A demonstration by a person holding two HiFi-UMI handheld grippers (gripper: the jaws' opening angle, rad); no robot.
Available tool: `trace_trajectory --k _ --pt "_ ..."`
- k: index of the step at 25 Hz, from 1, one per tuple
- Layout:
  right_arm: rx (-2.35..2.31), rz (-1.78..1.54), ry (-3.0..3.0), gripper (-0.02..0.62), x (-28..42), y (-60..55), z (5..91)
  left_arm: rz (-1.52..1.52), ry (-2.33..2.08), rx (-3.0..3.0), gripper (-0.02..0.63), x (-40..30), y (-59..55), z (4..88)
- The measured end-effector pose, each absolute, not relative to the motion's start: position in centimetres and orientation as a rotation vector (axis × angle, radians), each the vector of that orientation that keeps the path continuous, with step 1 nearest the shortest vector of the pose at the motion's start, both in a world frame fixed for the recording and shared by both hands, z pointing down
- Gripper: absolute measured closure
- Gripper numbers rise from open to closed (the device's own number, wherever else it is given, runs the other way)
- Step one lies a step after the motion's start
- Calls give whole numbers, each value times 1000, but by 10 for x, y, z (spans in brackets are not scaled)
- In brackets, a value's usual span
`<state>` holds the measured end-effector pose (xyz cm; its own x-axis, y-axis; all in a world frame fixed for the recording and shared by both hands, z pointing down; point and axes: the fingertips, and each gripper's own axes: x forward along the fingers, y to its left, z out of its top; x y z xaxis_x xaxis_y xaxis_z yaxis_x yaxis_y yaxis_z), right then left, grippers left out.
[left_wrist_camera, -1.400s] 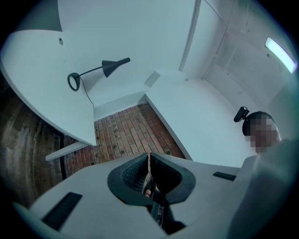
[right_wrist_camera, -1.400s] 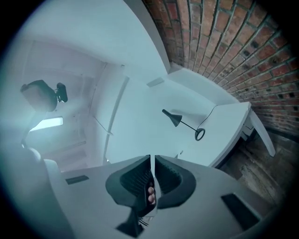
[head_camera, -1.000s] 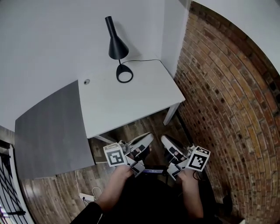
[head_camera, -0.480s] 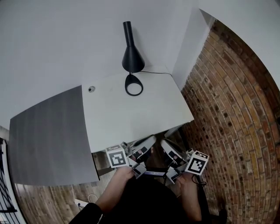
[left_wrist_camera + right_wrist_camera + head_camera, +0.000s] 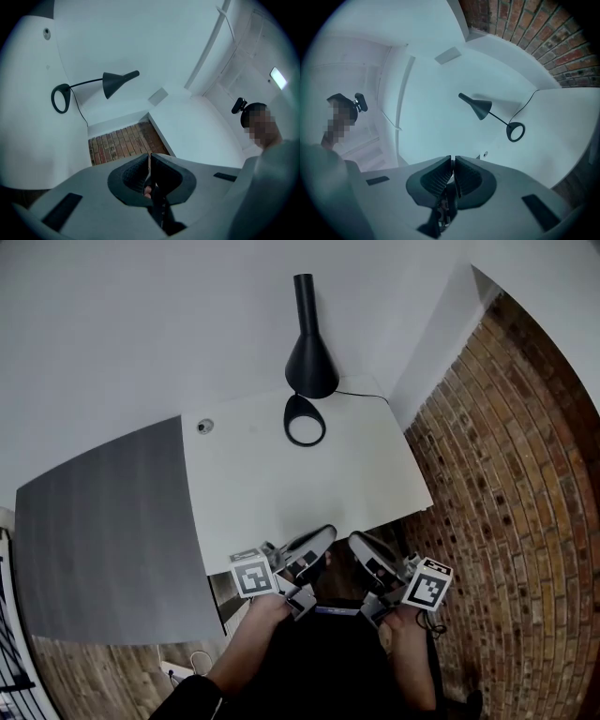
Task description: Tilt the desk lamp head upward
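Black desk lamp (image 5: 311,367) standing at the white tabletop's (image 5: 309,484) far edge, by the wall.
The left gripper (image 5: 314,542) and right gripper (image 5: 364,549) hover at the near edge, well apart from the lamp, jaws closed on nothing.

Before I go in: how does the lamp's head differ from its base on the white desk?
The lamp head is a solid cone tapering to a long narrow neck; the base is an open ring. The head is held up off the white desk; the base lies flat on it. The cord leaves from the base, not the head. Both are black.
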<state>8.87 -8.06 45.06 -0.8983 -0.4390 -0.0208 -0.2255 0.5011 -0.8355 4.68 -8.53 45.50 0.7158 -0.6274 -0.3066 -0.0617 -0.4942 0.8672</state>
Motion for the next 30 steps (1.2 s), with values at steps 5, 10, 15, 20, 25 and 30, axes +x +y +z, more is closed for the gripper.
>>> trace_trajectory --k 5,10,15,20,25,30 --pt "-500 -1373 2533 580 73 -104 452 -798 -610 1972 595 23 -103 458" --pt "-397 -1418 2544 580 60 -137 459 -834 -717 1941 595 3 -129 466" --pt "-271 -1455 2549 580 58 -182 461 -843 -813 1932 595 4 -169 463" --pt "-143 -1484 2541 580 63 -226 459 -837 -912 1938 594 13 -207 456" --pt "-52 -1525 2527 580 73 -255 464 -799 -998 1920 595 25 -228 460" --pt "32 -1559 2507 580 76 -270 470 -771 -1075 1891 595 28 -235 465"
